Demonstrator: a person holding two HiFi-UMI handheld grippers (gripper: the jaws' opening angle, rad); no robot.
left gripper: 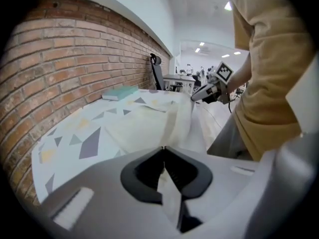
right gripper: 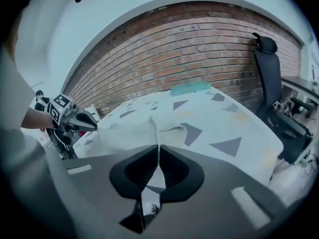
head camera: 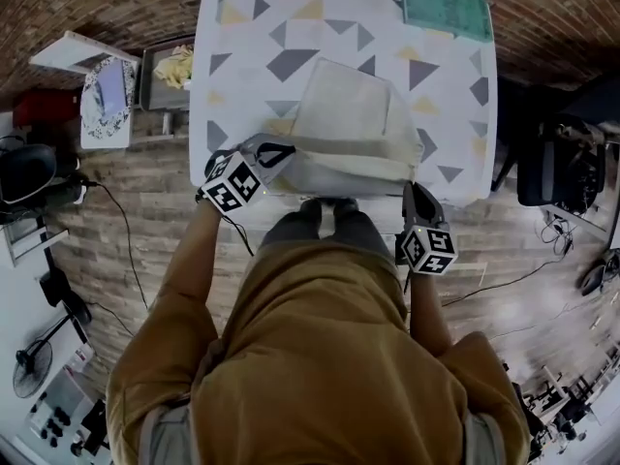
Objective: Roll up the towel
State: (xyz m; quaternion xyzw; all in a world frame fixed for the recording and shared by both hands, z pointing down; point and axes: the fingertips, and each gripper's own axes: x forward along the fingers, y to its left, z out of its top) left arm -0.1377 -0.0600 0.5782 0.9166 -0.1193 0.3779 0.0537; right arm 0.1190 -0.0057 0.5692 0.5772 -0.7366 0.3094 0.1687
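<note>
I had the left gripper (head camera: 284,151) clamped tight on the towel's (head camera: 344,124) near-left corner. The right gripper (head camera: 413,188) was pinched shut on the near-right corner. The towel lay at the table's (head camera: 242,27) near edge, its lifted hem running along that edge.
</note>
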